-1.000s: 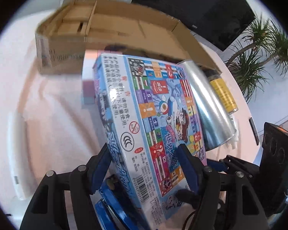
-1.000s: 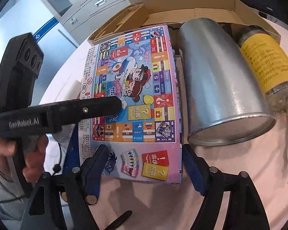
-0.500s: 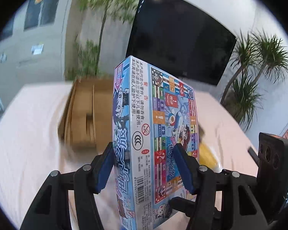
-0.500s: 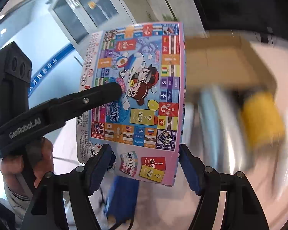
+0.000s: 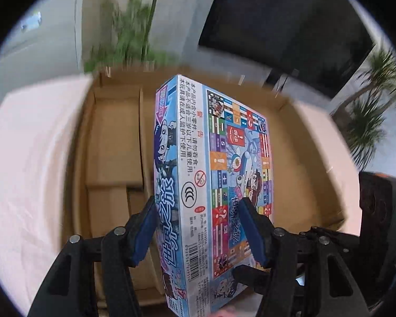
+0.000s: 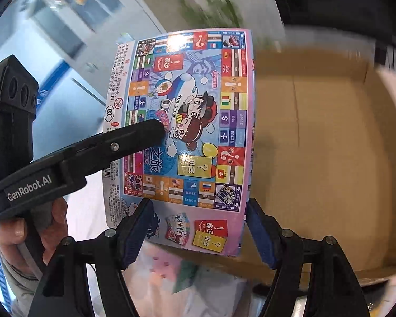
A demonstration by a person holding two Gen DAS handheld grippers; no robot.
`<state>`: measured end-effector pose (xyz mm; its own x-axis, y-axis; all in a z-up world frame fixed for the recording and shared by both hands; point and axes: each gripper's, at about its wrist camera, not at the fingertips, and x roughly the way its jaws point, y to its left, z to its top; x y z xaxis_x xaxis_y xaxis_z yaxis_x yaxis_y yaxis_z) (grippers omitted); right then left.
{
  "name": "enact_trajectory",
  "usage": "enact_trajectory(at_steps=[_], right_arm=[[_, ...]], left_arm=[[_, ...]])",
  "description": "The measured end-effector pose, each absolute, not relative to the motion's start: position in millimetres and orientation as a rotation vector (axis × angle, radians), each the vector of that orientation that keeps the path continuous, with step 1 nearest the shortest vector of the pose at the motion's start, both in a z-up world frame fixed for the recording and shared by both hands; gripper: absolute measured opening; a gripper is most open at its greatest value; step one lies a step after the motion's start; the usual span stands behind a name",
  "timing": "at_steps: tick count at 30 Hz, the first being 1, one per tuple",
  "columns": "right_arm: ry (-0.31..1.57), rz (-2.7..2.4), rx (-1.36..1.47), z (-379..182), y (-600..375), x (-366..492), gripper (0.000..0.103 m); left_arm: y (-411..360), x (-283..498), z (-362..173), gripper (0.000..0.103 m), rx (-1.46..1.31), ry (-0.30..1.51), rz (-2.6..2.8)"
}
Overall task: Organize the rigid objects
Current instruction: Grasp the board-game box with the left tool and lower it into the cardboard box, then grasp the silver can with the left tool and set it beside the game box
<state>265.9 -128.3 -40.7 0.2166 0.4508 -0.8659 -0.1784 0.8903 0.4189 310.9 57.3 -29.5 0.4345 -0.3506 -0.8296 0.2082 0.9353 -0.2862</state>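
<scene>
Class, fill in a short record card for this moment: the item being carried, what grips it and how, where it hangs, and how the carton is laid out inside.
Item: board game box, held on edge
Left gripper: clamps the box's two broad faces
Right gripper: clamps the box across its width
Position: above the open cardboard carton, not yet set down
Carton interior: dividers on one side, large bare section on the other
Surface: pale pink table cover

The flat printed board-game box (image 5: 213,185) stands on edge above the open brown cardboard carton (image 5: 309,158); the left gripper (image 5: 198,227) clasps its two broad faces; the right gripper (image 6: 198,227) spans its lower end; the carton's inner dividers (image 5: 142,137) lie left of the box; a pale table (image 5: 31,158) lies beneath the carton.
</scene>
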Motion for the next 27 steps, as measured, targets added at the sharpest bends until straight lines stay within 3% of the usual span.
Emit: enact_trajectory(at_steps=[3,6,13,16,20,21,23,27], right_arm=[[1.361,0.462,0.301,-68,-126,279,0.067],[1.349,0.454,0.25,-57,-118,287,0.056],[1.337,0.473,0.182,-51,-109,282,0.057],[1.315,0.434,0.113,-50,-136,252,0.063],[1.333,0.367,0.161,-78,-166,260,0.063],[1.337,0.369,0.161,-82,-166,264,0.062],[1.391,0.422,0.192,-97,-158,273,0.052],[1.374,0.459,0.15,-100,-141,267,0.055]], left_arm=[[51,302,-41,0.054,-0.078,1.048,-0.326],[50,294,-39,0.055,-0.076,1.074,-0.325],[60,272,-33,0.054,-0.116,1.083,-0.374],[60,261,-38,0.054,-0.115,1.088,-0.404],[56,256,-44,0.053,-0.087,1.097,-0.415],[58,252,-43,0.053,-0.087,1.082,-0.411],[60,245,-39,0.053,-0.077,1.047,-0.399],[72,222,-15,0.055,-0.064,0.924,-0.355]])
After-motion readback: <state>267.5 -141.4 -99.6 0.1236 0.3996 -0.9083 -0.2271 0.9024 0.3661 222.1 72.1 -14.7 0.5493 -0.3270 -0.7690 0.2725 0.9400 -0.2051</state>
